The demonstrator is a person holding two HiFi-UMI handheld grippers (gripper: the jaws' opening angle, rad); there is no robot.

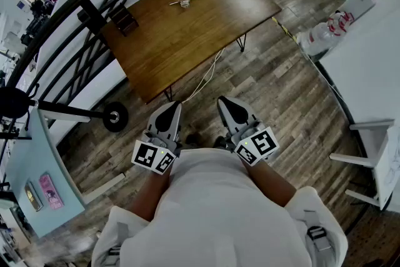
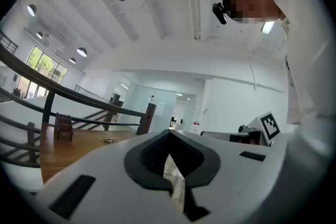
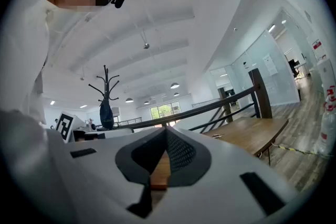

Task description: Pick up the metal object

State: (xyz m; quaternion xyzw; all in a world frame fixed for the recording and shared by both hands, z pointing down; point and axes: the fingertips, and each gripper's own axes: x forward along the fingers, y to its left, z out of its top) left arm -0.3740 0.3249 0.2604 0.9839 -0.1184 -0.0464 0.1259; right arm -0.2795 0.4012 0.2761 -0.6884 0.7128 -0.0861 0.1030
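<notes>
Head view: finds the metal object [image 1: 183, 2] lying on the wooden table [image 1: 187, 40] up at twelve o'clock, with a dark wooden box [image 1: 124, 20] at its nine o'clock, near the railing [image 1: 89, 12]. Places the left gripper [image 1: 169, 108] and right gripper [image 1: 226, 102] low at six o'clock, held close against the body and well apart from the table.

Left gripper view: shows the left gripper [image 2: 169, 135] clenched tight, pads together, grasping nothing. Catches the metal object [image 2: 109, 140] small at nine o'clock on the tabletop, the box [image 2: 63, 127] further out the same way.

Right gripper view: shows the right gripper [image 3: 166, 131] likewise pressed closed and empty. Picks out the metal object [image 3: 218, 136] at three o'clock on the table [image 3: 252, 136].

Reads as the approach step, with no reach begun. Calls next for walking up to the table, choosing one gripper, spreading its jaws, and lowering them astride the object.
</notes>
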